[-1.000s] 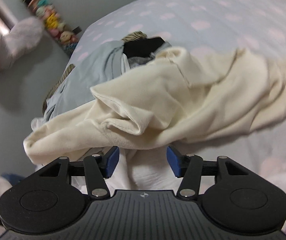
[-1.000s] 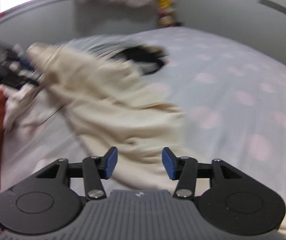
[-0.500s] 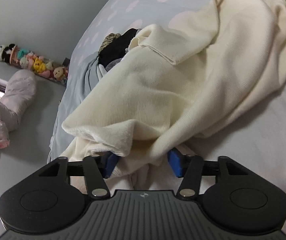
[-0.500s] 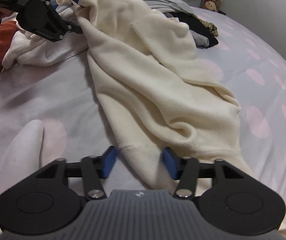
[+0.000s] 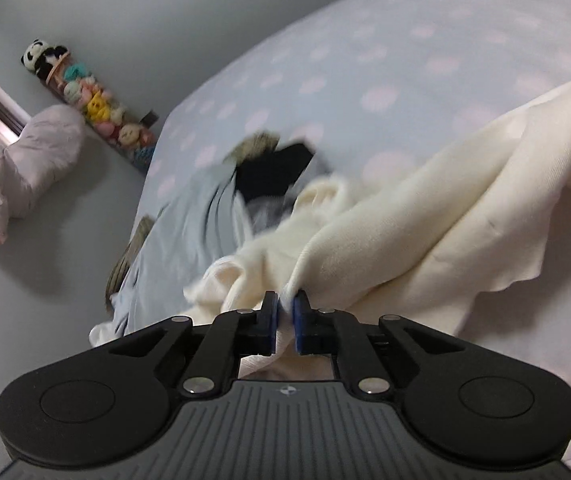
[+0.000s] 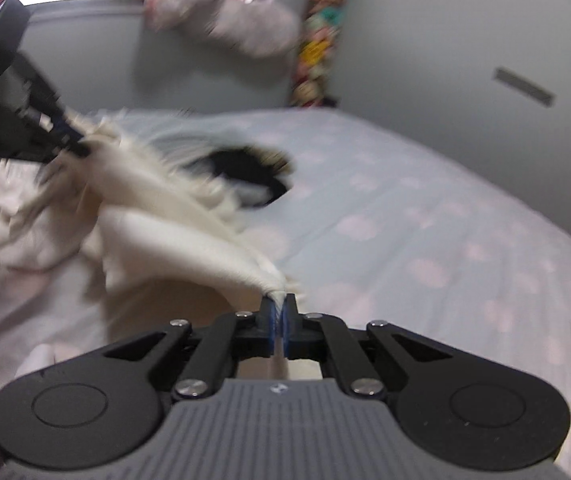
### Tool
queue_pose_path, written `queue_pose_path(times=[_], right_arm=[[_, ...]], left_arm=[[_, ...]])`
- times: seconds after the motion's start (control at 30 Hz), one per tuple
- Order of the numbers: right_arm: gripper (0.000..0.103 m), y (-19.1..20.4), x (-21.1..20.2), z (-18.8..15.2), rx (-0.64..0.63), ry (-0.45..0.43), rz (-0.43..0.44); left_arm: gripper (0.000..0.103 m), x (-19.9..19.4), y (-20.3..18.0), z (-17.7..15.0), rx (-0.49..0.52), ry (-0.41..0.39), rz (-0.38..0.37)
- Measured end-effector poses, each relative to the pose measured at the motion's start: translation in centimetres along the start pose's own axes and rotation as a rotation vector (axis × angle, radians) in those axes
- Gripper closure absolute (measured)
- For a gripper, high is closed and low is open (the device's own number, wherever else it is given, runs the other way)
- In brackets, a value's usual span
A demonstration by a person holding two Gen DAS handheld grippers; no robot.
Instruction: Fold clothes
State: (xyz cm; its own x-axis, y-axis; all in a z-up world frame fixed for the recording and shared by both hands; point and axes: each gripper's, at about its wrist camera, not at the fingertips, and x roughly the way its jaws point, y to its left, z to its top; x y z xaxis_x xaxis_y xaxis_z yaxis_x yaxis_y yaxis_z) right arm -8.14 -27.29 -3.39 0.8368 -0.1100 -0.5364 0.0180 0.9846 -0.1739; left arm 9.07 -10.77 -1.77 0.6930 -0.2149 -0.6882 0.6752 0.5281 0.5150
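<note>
**A:** While the cream-coloured soft knit garment [image 5: 425, 216] is gripped at two places, which step can be judged to be in hand?

**B:** A lifting or spreading step, it is judged. The left tool [image 5: 284, 322] is closed to a narrow gap on a bunched edge of the cloth, and the right tool [image 6: 279, 326] is pinched likewise on another gathered edge. The garment is stretched between them above the pale blue bedsheet with pink spots [image 5: 365, 60], part of it draped and sagging towards the bed.

**A:** What is called for next?

**B:** An even tension is needed, so that the cloth can be laid flat on a bare part of the bed before any fold is made. Both grips must be kept firm; a thin pinch on soft knit could be slipped out of. How many folds are made already cannot be told, since the cloth is bunched and blurred.

**A:** What is shown in one view and not the other?

**B:** In the right wrist view the left tool [image 6: 65, 136] is seen from outside, high at the left, with the cloth running from it. A white crumpled garment [image 6: 17, 224] beneath it is seen there too. In the left wrist view the pile of grey-blue and black clothes [image 5: 245, 184] is seen more plainly, while the right tool is cut off at the frame's edge.
</note>
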Motion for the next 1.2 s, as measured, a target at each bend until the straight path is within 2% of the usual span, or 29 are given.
queue_pose_path(times=[0.33,0.43,0.5,0.63,0.93,1.1,1.2], right_arm=[[0.099,-6.0,-15.4,-1.5,0.070,-0.139,-0.203],[0.099,-6.6,-18.5,-2.2,0.045,-0.141,-0.232],[0.099,-7.2,-19.1,-2.7,0.035,-0.114,-0.235],[0.099,-9.1,-16.1,-4.5,0.061,-0.003,-0.221],[0.099,-11.8,-3.1,-5.9,0.030,0.206,-0.228],[0.098,-13.2,3.0,-6.8,0.011,0.322,-0.233],[0.095,-14.2,5.6,-7.8,0.054,0.373,-0.223]], left_arm=[[0.098,-10.0,-5.2,3.8,0.023,-0.176,-0.212],[0.098,-10.4,-6.8,4.4,0.045,-0.184,-0.269],[0.098,-8.8,-7.6,4.7,0.051,-0.157,-0.280],[0.098,-4.3,-8.7,5.1,0.032,-0.092,-0.283],[0.097,5.6,-11.1,6.0,-0.009,0.056,-0.288],[0.097,9.2,-12.3,6.7,-0.039,0.104,-0.283],[0.097,10.9,-13.2,6.6,-0.041,0.125,-0.271]])
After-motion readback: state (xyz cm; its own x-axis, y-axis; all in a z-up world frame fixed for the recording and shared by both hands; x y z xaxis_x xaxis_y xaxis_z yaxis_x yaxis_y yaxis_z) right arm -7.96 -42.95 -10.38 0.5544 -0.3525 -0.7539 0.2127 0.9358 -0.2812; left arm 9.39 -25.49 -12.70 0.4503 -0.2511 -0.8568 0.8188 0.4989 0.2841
